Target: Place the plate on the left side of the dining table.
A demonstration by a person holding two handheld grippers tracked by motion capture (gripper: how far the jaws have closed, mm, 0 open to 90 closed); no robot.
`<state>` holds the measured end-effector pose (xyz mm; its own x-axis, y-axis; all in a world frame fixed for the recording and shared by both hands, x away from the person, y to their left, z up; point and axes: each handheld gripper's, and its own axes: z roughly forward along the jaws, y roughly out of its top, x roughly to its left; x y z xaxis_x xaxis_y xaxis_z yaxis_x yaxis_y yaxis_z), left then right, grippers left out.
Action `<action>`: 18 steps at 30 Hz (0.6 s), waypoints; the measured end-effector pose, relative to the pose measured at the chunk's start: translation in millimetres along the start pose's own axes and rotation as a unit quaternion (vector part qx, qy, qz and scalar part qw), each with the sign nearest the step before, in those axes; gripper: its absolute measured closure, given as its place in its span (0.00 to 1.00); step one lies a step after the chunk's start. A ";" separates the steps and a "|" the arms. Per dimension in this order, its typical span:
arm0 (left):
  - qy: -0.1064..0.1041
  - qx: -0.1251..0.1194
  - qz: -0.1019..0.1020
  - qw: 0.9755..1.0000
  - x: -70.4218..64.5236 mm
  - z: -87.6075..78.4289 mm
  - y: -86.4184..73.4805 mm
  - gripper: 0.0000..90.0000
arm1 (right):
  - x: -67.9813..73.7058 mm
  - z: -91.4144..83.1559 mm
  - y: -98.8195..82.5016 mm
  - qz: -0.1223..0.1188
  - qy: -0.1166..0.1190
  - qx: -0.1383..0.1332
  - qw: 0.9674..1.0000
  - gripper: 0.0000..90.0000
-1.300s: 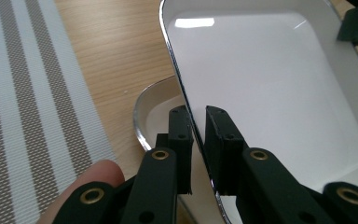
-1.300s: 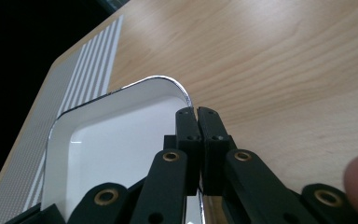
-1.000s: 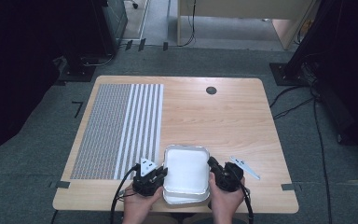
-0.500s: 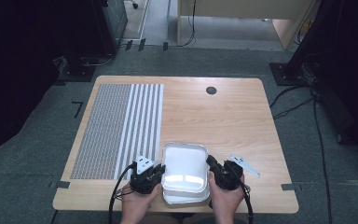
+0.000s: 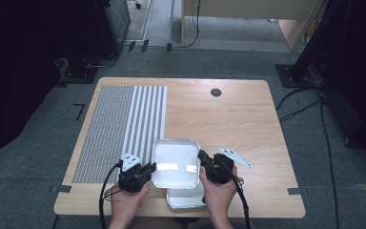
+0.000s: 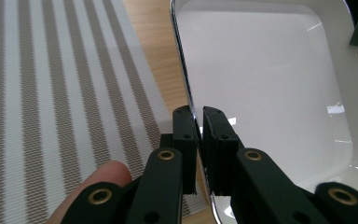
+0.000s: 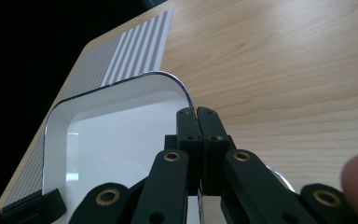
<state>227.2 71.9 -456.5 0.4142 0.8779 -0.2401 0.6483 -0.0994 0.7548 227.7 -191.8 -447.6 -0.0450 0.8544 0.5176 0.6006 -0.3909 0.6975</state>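
Pinching the top tray [image 5: 175, 162] by both rims, left gripper [image 5: 145, 168] and right gripper [image 5: 205, 162] clamped, I've got it raised off the lower tray [image 5: 186, 200]; setting down remains.

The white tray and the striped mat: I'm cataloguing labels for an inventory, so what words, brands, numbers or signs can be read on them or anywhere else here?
None: no readable text anywhere.
White square metal-rimmed tray: plain, no print.
Grey-and-white striped woven mat: pattern only.
Light wooden table: bare wood grain.
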 end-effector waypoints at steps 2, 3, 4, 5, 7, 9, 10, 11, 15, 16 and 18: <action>0.005 -0.003 -0.004 1.000 7.5 -4.5 2.7 0.95 | 8.0 6.0 0.6 -0.006 0.003 0.003 1.000 1.00; 0.006 -0.003 -0.007 1.000 12.0 -6.9 4.1 0.95 | 11.9 9.2 0.9 -0.007 0.005 0.005 1.000 1.00; 0.007 -0.005 -0.010 1.000 16.7 -8.9 5.3 0.95 | 15.6 12.6 1.1 -0.009 0.008 0.007 1.000 1.00; 0.009 -0.007 -0.015 1.000 21.4 -10.8 6.3 0.95 | 19.6 15.8 1.1 -0.010 0.009 0.010 1.000 1.00; 0.014 -0.010 -0.021 1.000 29.9 -15.1 8.2 0.96 | 27.7 22.5 1.1 -0.014 0.014 0.014 1.000 1.00; 0.020 -0.013 -0.023 0.999 38.1 -19.9 10.4 0.96 | 36.0 28.9 0.8 -0.018 0.016 0.020 1.000 1.00; 0.022 -0.015 -0.026 0.999 42.3 -22.2 11.7 0.97 | 39.9 32.2 0.7 -0.021 0.018 0.021 0.999 1.00; 0.024 -0.018 -0.029 0.999 46.6 -24.5 13.0 0.97 | 44.2 35.1 0.7 -0.023 0.020 0.023 0.999 1.00; 0.037 -0.025 -0.036 0.998 62.0 -31.4 18.6 0.98 | 60.1 47.4 1.1 -0.032 0.028 0.032 0.999 1.00; 0.041 -0.025 -0.037 0.998 65.3 -32.4 19.6 0.98 | 63.8 50.4 1.3 -0.033 0.029 0.034 0.998 1.00; 0.045 -0.025 -0.041 0.998 71.9 -33.7 21.2 0.98 | 70.5 56.3 2.2 -0.034 0.031 0.038 0.998 1.00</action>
<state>249.1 148.7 -437.1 0.3001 0.9209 -0.2488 0.6448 -0.0036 0.7644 270.8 -113.2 -437.5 -0.1356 0.8544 0.5016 0.6525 -0.3039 0.6941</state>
